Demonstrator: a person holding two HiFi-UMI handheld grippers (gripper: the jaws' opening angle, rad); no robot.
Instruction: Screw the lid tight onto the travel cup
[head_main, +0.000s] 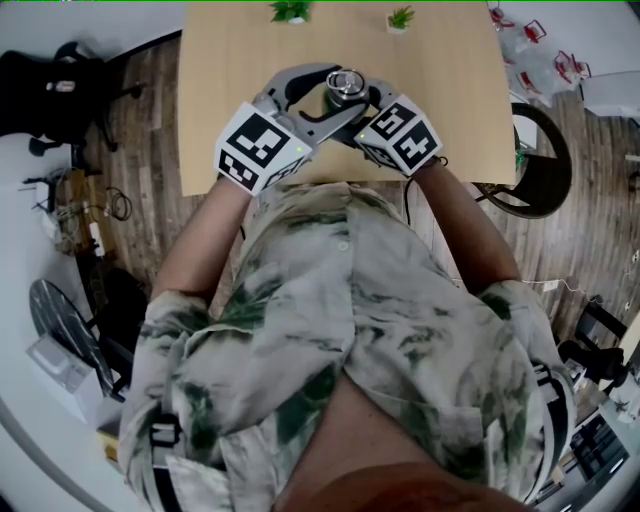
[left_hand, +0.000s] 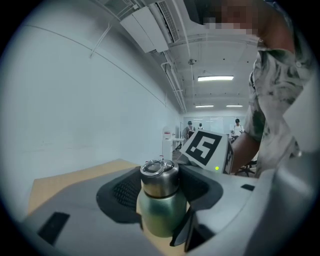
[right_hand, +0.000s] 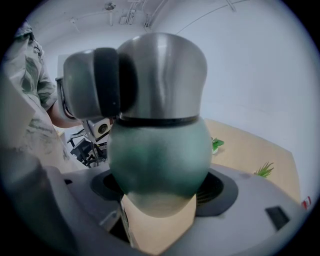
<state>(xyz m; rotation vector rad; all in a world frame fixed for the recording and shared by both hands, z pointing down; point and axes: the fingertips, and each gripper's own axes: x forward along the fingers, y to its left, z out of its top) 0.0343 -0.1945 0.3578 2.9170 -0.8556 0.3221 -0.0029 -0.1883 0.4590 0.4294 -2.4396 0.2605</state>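
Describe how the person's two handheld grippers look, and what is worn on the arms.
The left gripper and right gripper are smooth light-grey shells; their curved jaws carry dark ribbed pads. Each bears a white cube printed with black square markers. The shirt is short-sleeved, pale with a green marbled print.

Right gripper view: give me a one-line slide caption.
Right hand-held gripper clamps the green travel cup, its steel lid looming above, wooden table behind.
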